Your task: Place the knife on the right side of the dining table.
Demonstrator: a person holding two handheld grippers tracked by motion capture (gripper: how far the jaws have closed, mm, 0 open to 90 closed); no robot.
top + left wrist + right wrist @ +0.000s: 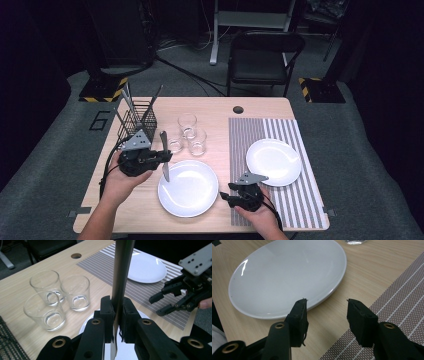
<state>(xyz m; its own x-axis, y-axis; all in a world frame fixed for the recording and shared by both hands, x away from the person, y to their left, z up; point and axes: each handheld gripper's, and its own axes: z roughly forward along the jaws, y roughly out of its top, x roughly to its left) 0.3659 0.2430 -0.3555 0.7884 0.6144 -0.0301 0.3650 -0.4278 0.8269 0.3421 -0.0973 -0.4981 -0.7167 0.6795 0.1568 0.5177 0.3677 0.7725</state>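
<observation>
Clamped hard together, the fingers (107,315) of the left gripper (117,315) pinch a table knife (121,272) by its flat metal, and in the left gripper view the piece rises straight up between the black pads and out of the top edge. From above, the knife (164,162) hangs in that gripper (159,159) with its blade pointing toward the person, over the left rim of the near white plate (192,192), which lies on the bare wood of the table (220,107). Whether the blade tip touches the plate cannot be told.

Beyond the knife stand three empty glass tumblers (189,134), close together, and to their left a black wire cutlery basket (137,122) with several utensils standing up in it.

Across the near plate, the right gripper (226,197) is held low at the edge of the striped grey placemat (265,127), its jaws spread wide with nothing between them; in the right gripper view they open toward the rim of the near plate (287,277). A second white plate (274,161) sits on the placemat, just beyond that gripper.
</observation>
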